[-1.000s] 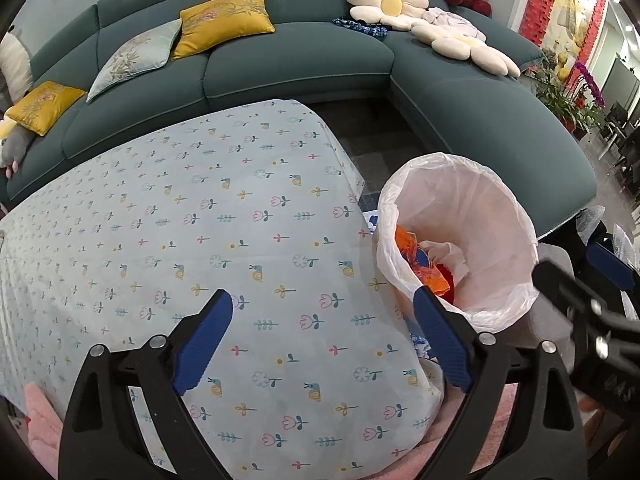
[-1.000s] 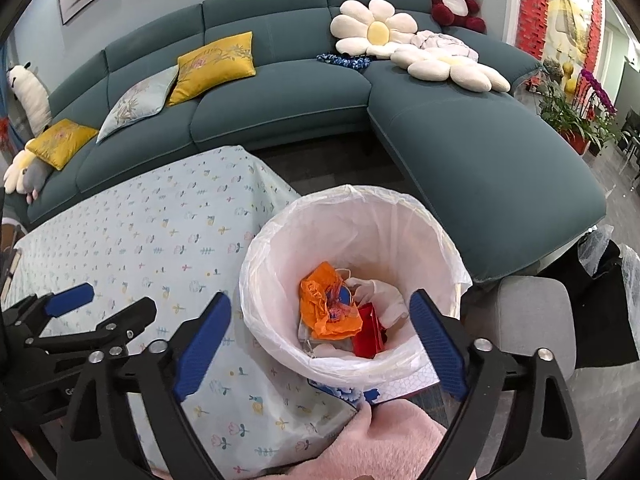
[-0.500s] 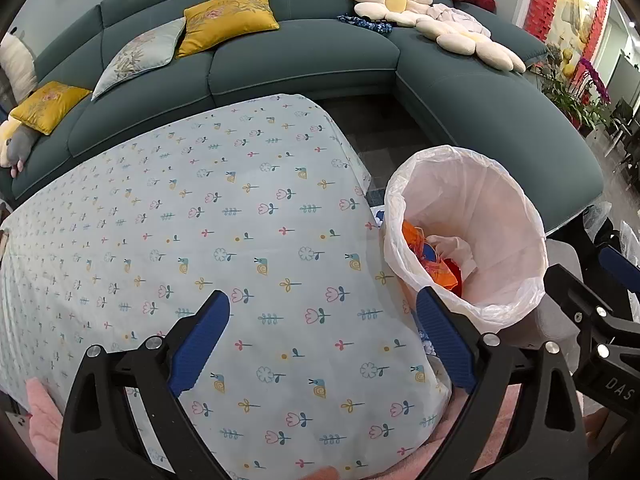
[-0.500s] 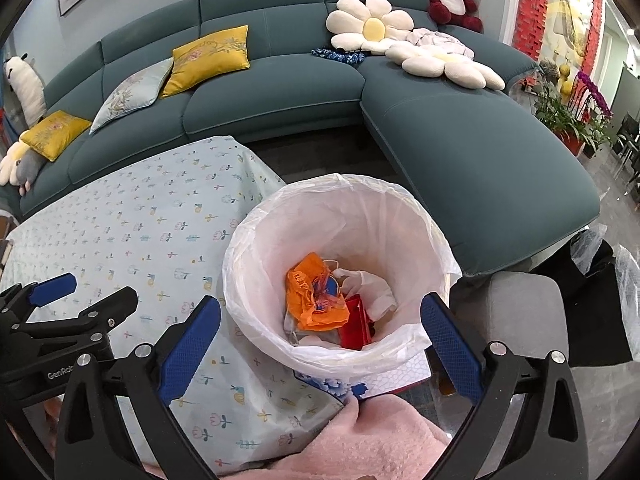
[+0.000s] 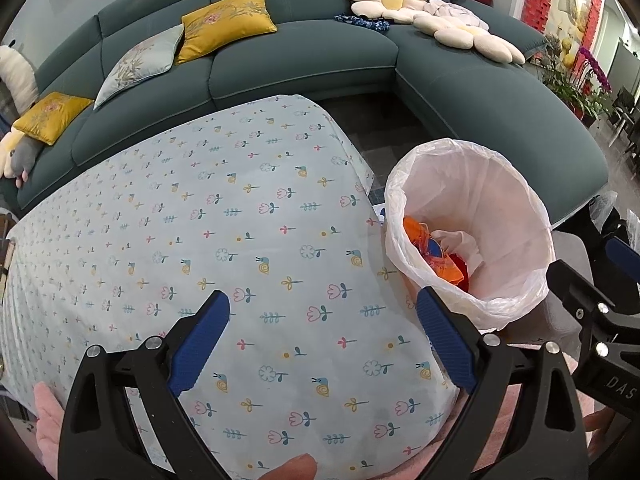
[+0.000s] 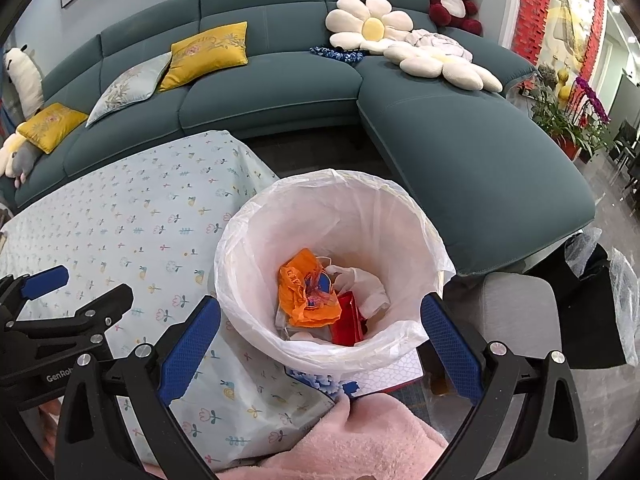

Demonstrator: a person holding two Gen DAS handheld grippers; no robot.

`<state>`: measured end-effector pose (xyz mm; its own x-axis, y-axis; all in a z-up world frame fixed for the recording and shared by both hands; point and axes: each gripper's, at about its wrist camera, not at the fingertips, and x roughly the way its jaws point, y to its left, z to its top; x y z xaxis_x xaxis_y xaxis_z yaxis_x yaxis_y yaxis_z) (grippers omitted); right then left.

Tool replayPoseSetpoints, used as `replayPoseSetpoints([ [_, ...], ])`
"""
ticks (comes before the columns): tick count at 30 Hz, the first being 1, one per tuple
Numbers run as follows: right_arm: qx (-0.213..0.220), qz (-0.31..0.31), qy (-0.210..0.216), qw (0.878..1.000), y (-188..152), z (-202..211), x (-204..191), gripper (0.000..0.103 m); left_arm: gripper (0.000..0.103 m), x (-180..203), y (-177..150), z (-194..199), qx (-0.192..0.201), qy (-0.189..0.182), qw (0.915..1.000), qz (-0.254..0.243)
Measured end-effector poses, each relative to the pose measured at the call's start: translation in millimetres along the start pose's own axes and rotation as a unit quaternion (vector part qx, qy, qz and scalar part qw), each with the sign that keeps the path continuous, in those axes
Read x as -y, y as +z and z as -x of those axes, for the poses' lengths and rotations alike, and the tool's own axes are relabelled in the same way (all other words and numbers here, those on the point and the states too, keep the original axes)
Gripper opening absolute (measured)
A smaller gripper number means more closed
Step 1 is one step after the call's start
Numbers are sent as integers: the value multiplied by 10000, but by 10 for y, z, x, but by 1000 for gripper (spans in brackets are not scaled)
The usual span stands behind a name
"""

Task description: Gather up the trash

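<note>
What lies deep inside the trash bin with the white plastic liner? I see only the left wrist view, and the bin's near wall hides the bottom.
Observer: In the trash bin, a flat red packet stands against the near wall, beside the orange plastic bag, with crumpled white paper behind it.
Operator: Is the right gripper carrying something?
Observer: No. The right gripper is open and empty, and its camera looks down into the bin.
</note>
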<state>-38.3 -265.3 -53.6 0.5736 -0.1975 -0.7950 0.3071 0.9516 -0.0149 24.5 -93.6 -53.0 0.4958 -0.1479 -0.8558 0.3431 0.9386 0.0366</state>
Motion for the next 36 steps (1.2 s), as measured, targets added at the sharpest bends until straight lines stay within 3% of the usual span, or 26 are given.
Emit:
replayPoseSetpoints([
  [36,-47,92,-67,9999,-97,-48,-28,96,90,75,-51,49,78,77,9999,16],
])
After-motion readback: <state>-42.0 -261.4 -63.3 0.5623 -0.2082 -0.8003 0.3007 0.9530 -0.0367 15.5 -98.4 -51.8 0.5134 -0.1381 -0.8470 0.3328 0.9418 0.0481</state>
